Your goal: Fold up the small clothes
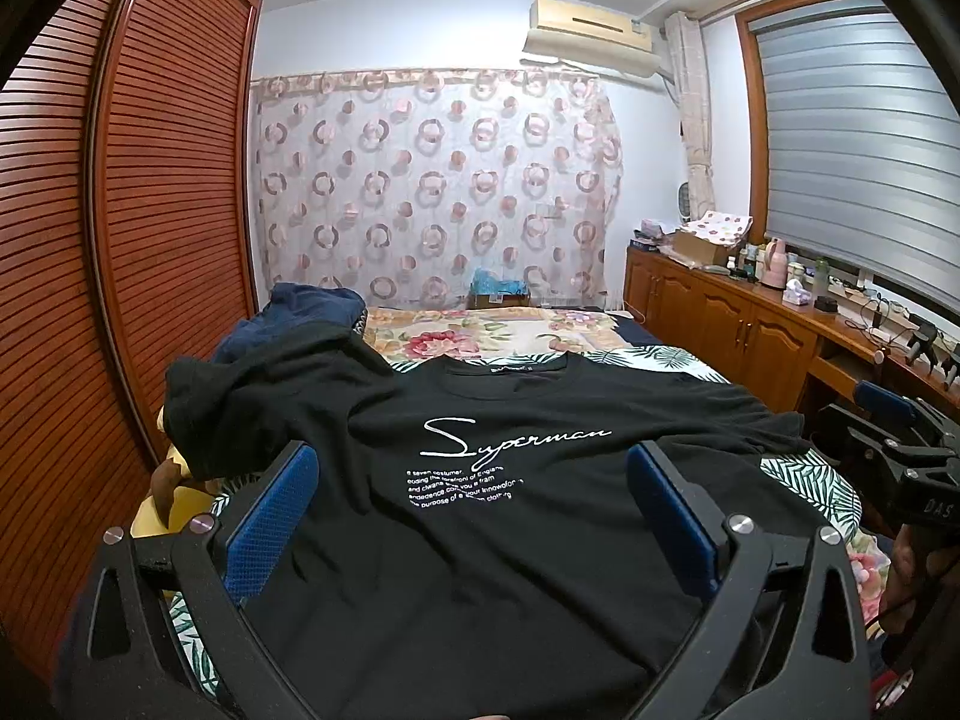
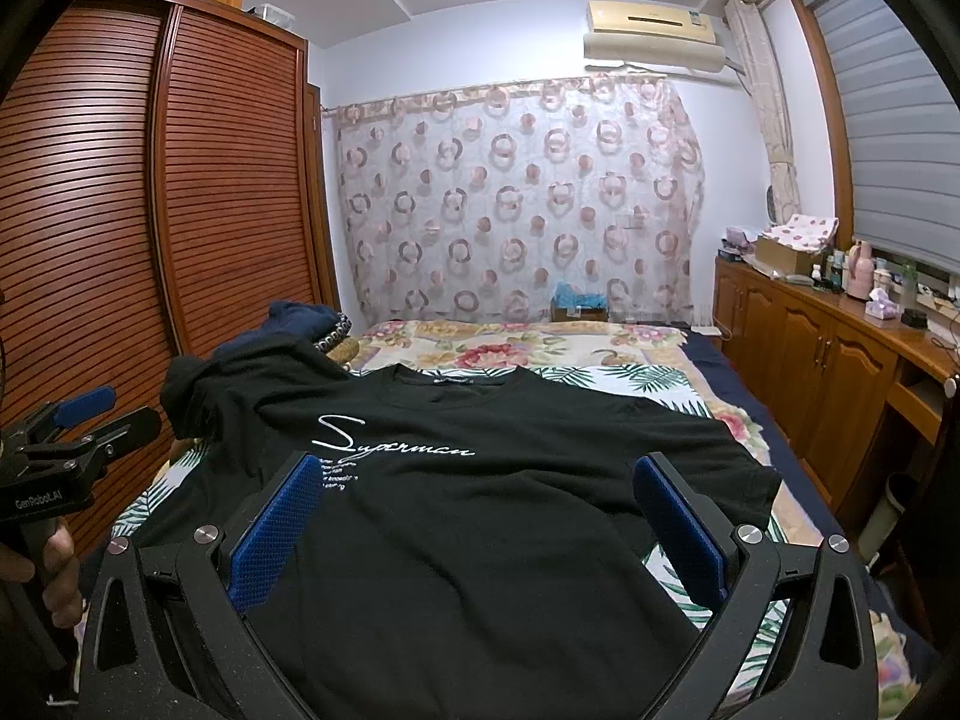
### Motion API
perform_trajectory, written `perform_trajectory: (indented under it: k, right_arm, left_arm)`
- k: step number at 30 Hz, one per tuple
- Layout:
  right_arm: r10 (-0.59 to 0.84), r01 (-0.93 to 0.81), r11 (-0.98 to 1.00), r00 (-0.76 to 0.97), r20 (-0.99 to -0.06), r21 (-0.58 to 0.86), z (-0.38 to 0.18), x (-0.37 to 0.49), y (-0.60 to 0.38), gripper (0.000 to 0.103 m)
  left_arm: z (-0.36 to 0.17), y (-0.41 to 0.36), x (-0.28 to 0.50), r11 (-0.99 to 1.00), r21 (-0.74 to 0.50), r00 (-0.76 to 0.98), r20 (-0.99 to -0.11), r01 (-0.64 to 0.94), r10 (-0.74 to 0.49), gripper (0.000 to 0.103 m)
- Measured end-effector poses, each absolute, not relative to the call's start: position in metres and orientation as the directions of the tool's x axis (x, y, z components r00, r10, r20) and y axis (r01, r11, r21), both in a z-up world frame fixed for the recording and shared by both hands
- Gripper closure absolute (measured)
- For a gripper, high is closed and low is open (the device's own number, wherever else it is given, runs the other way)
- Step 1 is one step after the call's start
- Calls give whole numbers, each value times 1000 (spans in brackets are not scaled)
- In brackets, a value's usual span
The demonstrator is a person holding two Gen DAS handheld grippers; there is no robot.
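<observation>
From your left wrist camera, the black T-shirt point(image 1: 480, 480) lies front-up on the bed point(image 1: 810, 480), collar pointing away toward the curtain point(image 1: 432, 192), its long axis running from you to the far wall. Your left gripper point(image 1: 474, 510) is spread wide above it, grasping nothing. Only here is the small print under "Superman" fully readable.

From your right wrist camera, your right gripper point(image 2: 480, 516) is likewise spread and holding nothing. Only this view shows the shirt's right sleeve end.
</observation>
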State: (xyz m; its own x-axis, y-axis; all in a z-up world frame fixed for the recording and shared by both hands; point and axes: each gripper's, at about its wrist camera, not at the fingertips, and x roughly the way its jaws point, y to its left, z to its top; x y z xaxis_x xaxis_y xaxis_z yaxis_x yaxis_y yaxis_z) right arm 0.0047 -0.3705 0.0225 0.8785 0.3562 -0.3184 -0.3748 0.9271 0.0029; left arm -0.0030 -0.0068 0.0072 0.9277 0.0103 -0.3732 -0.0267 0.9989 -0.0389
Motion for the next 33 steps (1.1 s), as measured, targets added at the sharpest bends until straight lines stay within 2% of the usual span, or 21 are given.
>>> perform_trajectory:
  k: [33]
  right_arm:
    - [356,-374,927,878,-318,5,22,5,-370,0]
  left_arm:
    - [12,-11,-6,999,-28,931,-364,-25,13,0]
